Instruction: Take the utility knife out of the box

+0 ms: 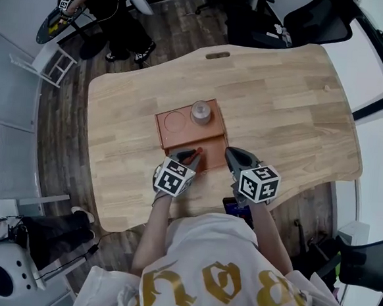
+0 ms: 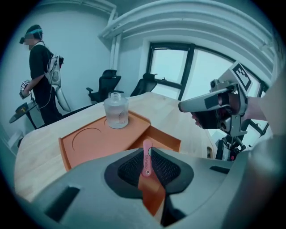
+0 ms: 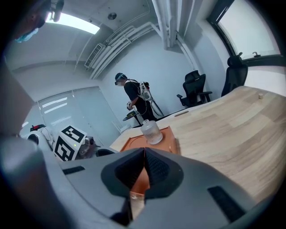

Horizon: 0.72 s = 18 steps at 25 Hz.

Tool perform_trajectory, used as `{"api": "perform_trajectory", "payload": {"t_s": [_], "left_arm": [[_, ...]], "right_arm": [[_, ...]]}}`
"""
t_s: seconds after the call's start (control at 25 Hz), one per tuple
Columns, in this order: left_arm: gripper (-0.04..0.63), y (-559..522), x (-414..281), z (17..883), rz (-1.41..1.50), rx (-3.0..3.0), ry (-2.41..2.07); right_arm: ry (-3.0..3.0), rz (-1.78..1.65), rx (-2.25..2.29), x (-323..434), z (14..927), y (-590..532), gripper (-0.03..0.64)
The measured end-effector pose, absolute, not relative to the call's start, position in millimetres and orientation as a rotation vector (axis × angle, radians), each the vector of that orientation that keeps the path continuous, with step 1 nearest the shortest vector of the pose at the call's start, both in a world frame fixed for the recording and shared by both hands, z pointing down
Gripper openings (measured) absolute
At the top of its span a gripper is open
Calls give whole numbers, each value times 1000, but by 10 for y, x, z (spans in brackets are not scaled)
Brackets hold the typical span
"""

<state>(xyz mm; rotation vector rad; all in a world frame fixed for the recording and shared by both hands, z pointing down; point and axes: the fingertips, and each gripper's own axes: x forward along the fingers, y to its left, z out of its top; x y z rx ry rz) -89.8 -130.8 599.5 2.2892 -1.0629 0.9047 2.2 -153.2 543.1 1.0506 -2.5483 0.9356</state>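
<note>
An orange box (image 1: 213,146) lies on the wooden table, with a round recess and a lower front compartment (image 2: 163,137). My left gripper (image 1: 192,158) is over the box's front edge, shut on a slim pink-red utility knife (image 2: 146,157) that stands up between the jaws (image 1: 199,152). My right gripper (image 1: 234,156) sits just right of the box's front corner, its jaws closed together with nothing between them (image 3: 144,162). In the left gripper view the right gripper (image 2: 210,101) shows at the right.
A clear glass jar (image 1: 201,111) stands in the box's back right part (image 2: 116,111) (image 3: 151,131). The table (image 1: 294,104) has its front edge near my body. A person (image 2: 42,76) stands beyond the far left corner, with office chairs (image 1: 307,23) behind the table.
</note>
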Motion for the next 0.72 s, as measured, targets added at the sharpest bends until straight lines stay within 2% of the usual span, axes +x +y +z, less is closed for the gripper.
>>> {"api": "perform_trajectory", "payload": {"t_s": [0.44, 0.72], "left_arm": [[55, -1302, -867, 5550, 634, 2321, -1148], [55, -1310, -918, 5266, 487, 2331, -1224]], "right_arm": [[-2616, 910, 1070, 32, 5113, -1488, 12], [-2642, 766, 1072, -20, 4906, -1453, 12]]}}
